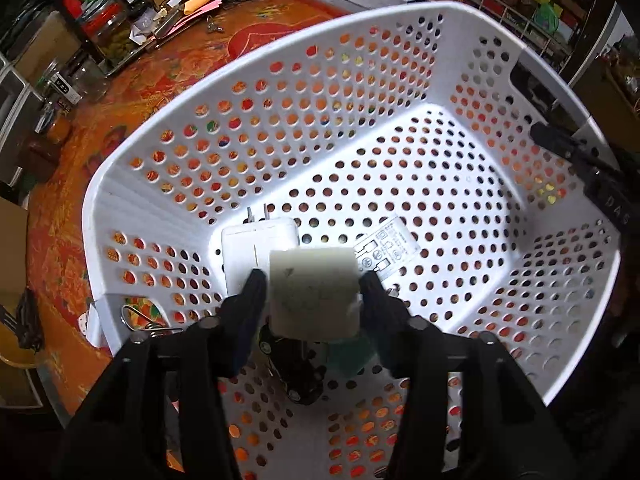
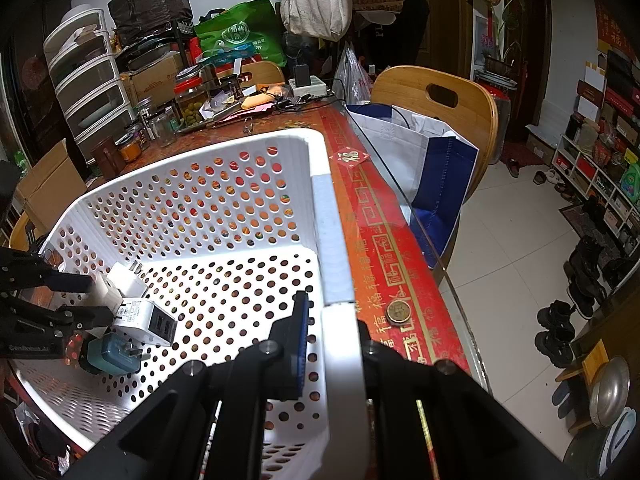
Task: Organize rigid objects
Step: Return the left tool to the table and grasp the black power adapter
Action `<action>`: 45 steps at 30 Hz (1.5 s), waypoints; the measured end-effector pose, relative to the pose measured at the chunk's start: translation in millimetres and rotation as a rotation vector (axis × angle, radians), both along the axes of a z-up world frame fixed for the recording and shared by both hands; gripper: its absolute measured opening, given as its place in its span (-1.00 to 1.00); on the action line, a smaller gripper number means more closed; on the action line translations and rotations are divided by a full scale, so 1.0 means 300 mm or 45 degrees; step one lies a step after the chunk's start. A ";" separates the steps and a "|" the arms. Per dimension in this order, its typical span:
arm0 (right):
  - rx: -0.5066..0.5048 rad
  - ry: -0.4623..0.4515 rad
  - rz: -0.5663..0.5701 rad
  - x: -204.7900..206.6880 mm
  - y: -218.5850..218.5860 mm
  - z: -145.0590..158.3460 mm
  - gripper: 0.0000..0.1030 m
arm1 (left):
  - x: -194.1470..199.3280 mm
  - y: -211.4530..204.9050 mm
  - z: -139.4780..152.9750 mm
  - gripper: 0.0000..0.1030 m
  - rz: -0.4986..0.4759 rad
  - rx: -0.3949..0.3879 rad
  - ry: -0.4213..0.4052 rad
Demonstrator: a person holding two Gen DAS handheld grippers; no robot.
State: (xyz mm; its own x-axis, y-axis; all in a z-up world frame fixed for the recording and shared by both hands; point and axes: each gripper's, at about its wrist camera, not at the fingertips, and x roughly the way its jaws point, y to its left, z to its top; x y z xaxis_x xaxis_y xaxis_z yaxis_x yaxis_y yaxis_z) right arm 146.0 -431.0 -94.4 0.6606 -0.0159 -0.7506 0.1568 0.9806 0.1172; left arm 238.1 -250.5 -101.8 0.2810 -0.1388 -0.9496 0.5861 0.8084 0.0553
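A white perforated basket (image 1: 400,32) stands on the red-patterned table. My left gripper (image 1: 314,280) reaches down into it, with an off-white square block (image 1: 316,292) between its fingers. A thin gap shows at each pad, and the block rests on the things below. Under it lie a white pronged charger (image 1: 248,248), a white labelled USB charger (image 1: 390,246) and a teal plug (image 2: 114,356). My right gripper (image 2: 332,316) is shut on the basket's rim (image 2: 340,344), one finger inside the wall and one outside. The right gripper (image 1: 548,136) also shows in the left wrist view at the far rim.
A brass coin (image 2: 398,312) lies on the table (image 2: 384,240) beside the basket, close to the glass edge. Jars (image 2: 192,104) and papers crowd the far end. A wooden chair (image 2: 436,96) with a blue-and-white bag stands at the right. A metal clip (image 1: 140,320) lies outside the basket's left corner.
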 end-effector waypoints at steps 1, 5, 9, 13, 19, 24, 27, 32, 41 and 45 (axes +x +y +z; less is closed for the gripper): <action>-0.001 -0.001 0.000 0.000 0.001 0.000 -0.83 | -0.001 0.006 0.012 0.11 -0.009 -0.034 0.002; -0.002 0.001 0.001 0.000 0.000 0.000 -0.83 | -0.034 0.068 0.115 0.36 -0.005 -0.167 -0.093; -0.002 0.007 0.001 -0.001 0.000 -0.002 -0.83 | -0.082 0.234 0.283 0.74 0.082 -0.344 -0.280; -0.004 0.010 0.001 0.001 0.001 -0.003 -0.83 | -0.121 0.474 0.421 1.00 0.269 -0.415 -0.528; 0.000 0.008 0.000 0.001 0.002 -0.004 -0.83 | -0.049 0.743 0.282 1.00 0.537 -0.452 -0.426; -0.010 0.015 0.003 0.009 0.002 -0.004 -0.83 | -0.048 0.817 0.067 0.99 0.650 -0.449 -0.313; -0.017 0.019 0.004 0.010 0.004 -0.003 -0.83 | -0.081 0.795 -0.039 0.99 0.645 -0.449 -0.261; -0.018 0.017 -0.001 0.007 0.004 -0.003 -0.83 | -0.104 0.745 -0.150 0.99 0.606 -0.404 -0.212; -0.017 0.017 0.000 0.005 0.003 -0.003 -0.83 | -0.020 0.680 -0.206 0.93 0.637 -0.383 -0.208; -0.017 0.016 0.000 0.005 0.003 -0.003 -0.83 | 0.010 0.664 -0.223 0.58 0.646 -0.342 -0.201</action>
